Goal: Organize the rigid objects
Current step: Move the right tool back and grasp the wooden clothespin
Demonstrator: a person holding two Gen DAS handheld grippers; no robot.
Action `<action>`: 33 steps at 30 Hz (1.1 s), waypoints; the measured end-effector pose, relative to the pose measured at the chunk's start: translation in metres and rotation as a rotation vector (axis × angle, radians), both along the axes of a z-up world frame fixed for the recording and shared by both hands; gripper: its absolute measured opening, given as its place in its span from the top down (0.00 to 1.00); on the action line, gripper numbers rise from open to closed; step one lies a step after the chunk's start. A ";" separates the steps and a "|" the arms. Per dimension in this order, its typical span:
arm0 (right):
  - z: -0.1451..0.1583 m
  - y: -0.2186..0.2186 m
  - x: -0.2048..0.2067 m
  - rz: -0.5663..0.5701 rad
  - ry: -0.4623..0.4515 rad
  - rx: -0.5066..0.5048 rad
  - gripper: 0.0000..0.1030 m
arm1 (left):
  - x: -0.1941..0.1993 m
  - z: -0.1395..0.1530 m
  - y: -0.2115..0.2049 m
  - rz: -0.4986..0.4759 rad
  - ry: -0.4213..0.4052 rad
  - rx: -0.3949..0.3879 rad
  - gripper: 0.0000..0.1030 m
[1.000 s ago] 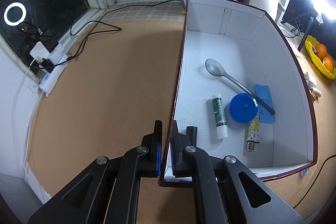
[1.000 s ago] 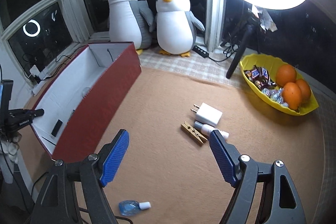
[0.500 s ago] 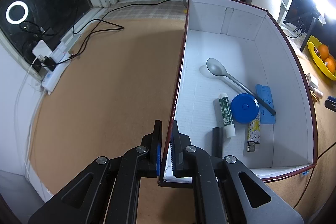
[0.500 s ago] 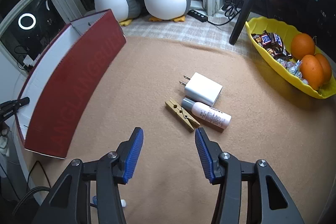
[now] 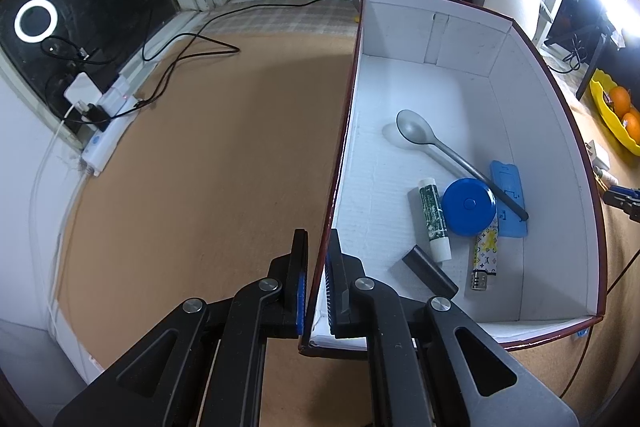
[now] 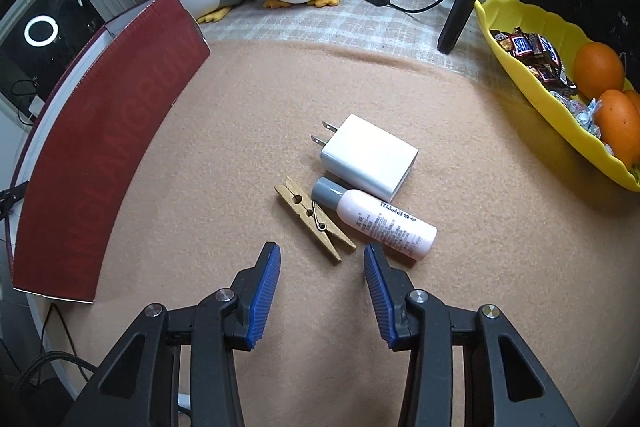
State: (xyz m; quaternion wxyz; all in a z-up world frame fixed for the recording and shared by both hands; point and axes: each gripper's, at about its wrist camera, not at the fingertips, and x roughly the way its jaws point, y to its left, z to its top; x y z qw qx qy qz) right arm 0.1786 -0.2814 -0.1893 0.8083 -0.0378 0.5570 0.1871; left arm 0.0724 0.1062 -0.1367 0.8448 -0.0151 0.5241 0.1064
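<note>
Box (image 5: 552, 155) wall pinched by left claw (image 5: 316, 291); right claw (image 6: 322, 291) closing, empty; six items inside

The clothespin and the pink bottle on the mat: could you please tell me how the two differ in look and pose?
The clothespin is flat, tan wood with a wire spring; the pink bottle is a round tube with a grey cap and printed text. The clothespin is thinner than the bottle. The clothespin's tip lies between the right gripper's closing jaws, which touch nothing; the bottle lies off to their right. Both lie flat on the mat, side by side, slanting the same way.
</note>
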 end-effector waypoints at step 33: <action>0.043 0.050 -0.024 0.023 -0.121 -0.021 0.89 | 0.001 -0.002 0.003 -0.006 -0.013 -0.017 0.93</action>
